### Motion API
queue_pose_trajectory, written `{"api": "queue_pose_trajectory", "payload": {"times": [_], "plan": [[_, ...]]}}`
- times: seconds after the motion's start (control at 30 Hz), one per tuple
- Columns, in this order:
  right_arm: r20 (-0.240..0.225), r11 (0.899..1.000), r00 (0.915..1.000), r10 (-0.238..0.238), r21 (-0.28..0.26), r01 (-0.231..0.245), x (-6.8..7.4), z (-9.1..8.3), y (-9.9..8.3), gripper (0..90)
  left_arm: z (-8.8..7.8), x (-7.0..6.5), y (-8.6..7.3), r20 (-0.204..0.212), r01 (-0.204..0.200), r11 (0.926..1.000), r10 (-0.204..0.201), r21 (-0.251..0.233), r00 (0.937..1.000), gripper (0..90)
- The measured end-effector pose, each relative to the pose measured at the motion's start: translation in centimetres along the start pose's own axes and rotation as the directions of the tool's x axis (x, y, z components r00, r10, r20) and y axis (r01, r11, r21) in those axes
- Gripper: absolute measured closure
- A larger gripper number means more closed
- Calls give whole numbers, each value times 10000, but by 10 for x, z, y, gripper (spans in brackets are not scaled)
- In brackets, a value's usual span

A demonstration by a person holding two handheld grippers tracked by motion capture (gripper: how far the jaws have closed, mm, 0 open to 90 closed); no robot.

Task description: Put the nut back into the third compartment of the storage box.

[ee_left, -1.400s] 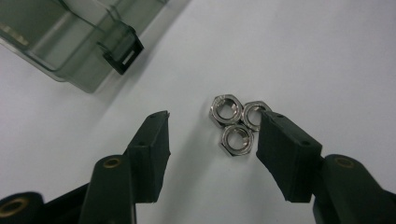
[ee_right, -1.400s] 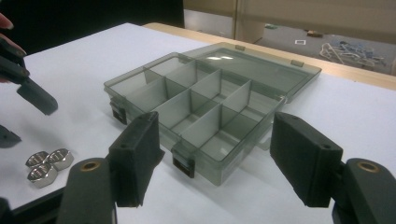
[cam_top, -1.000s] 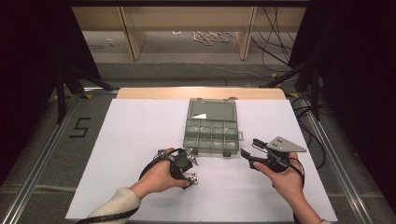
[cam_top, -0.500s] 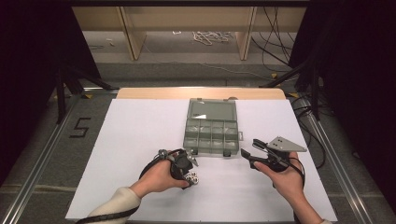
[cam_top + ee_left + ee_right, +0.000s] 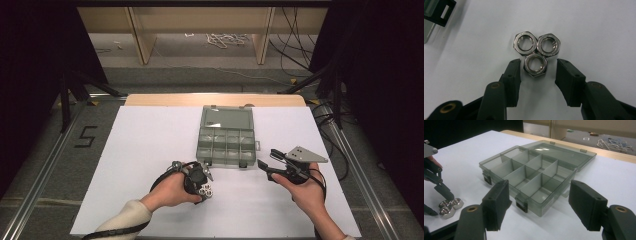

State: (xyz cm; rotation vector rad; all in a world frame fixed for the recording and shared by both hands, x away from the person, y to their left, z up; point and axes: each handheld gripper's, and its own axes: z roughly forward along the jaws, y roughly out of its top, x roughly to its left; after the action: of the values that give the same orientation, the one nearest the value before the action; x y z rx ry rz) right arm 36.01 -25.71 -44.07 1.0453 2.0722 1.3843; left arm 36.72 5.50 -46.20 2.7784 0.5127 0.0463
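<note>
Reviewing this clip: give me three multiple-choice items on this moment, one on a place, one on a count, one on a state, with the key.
1. Where do the hex nuts lie?
A. in a compartment of the organiser box
B. on the white table top, near the box's front left corner
C. on the floor

2. How many nuts are in the cluster?
A. two
B. three
C. five

3. How does the left gripper stand to the nearest nut?
A. open, jaws either side of it
B. shut on it and lifted
C. far away from it

Key:
1 B, the high view shows them on the table beside the organiser box.
2 B, the left gripper view shows three touching.
3 A, gaps show between the jaws and the nut.
</note>
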Motion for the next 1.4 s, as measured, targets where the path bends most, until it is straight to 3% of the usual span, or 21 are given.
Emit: {"api": "queue_pose_trajectory", "payload": {"times": [0.23,0.27,0.43,0.6,0.87,0.93,0.97,1.07,1.17,1.3,1.4], "plan": [[-67,9999,10000,46,-131,-47,1,1,-1,338,0,-3,4,-96,-396,9989,398,251,9992,599],[-212,9996,9994,279,28,-279,2,1,-1,338,0,-3,4,-97,-367,9989,370,275,9993,607],[-82,9993,9998,188,320,-186,1,0,-1,338,0,-4,6,-15,-514,9978,515,409,9987,656],[-213,9996,9994,273,-32,-274,2,2,-1,339,1,-7,7,-131,-576,9974,582,432,9982,696],[-119,9996,9997,210,164,-208,1,1,-1,340,0,-8,6,-252,-98,9991,109,417,9996,700],[-229,9995,9993,306,-20,-306,1,2,-2,340,0,-8,5,-283,77,9994,-67,349,9996,700],[-110,9999,9999,85,-116,-86,-1,2,-1,340,0,-9,5,-311,122,9994,-112,325,9995,701],[-211,9991,9989,429,36,-428,1,1,-2,340,0,-9,4,-363,63,9996,-52,280,9993,701],[-71,9999,9999,119,-94,-119,0,2,-2,340,-1,-10,3,-364,131,9996,-121,254,9993,701],[-99,9994,9995,302,169,-301,1,1,-2,339,-4,-9,1,-353,244,9994,-235,229,9991,701],[-116,9994,9994,327,-87,-328,-1,2,-3,338,-7,-8,1,-454,249,9996,-244,105,9987,701]]}}
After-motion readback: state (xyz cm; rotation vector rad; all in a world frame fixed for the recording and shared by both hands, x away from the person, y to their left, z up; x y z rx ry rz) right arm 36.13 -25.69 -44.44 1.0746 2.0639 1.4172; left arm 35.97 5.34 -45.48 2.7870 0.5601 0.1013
